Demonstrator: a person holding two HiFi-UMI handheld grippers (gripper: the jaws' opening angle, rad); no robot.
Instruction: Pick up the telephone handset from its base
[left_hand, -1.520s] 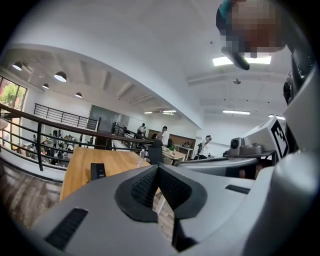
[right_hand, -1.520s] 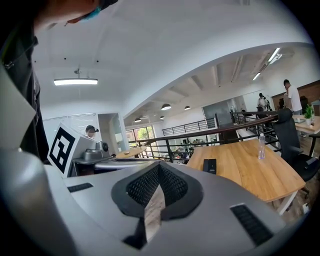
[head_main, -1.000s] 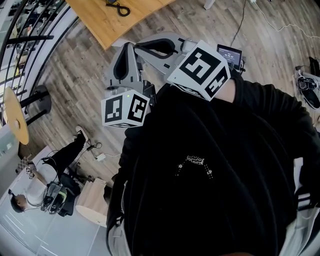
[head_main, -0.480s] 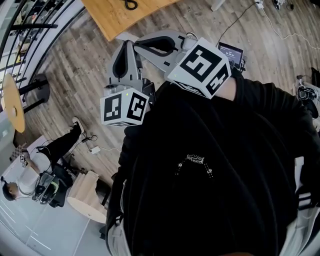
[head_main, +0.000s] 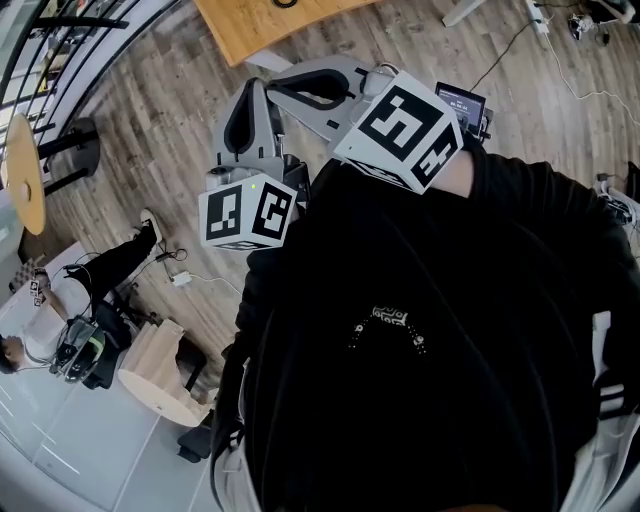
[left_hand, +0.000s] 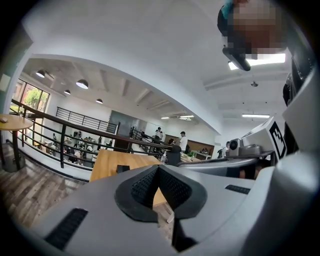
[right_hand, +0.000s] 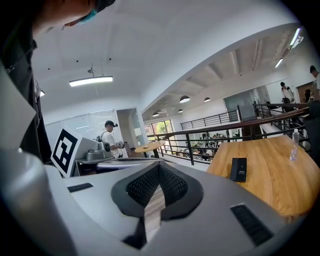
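**Handset not yet located**

The left gripper (left_hand: 159, 167) and right gripper (right_hand: 159, 165) were held closed, nothing between their jaws; no telephone handset could be made out; only a small black device (right_hand: 239, 169) was seen on the wooden table (right_hand: 272, 192); the jaws would need opening before approach.

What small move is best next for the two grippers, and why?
Probably carry both toward the wooden table: the left gripper and right gripper are shut and empty, and no telephone is in view yet.
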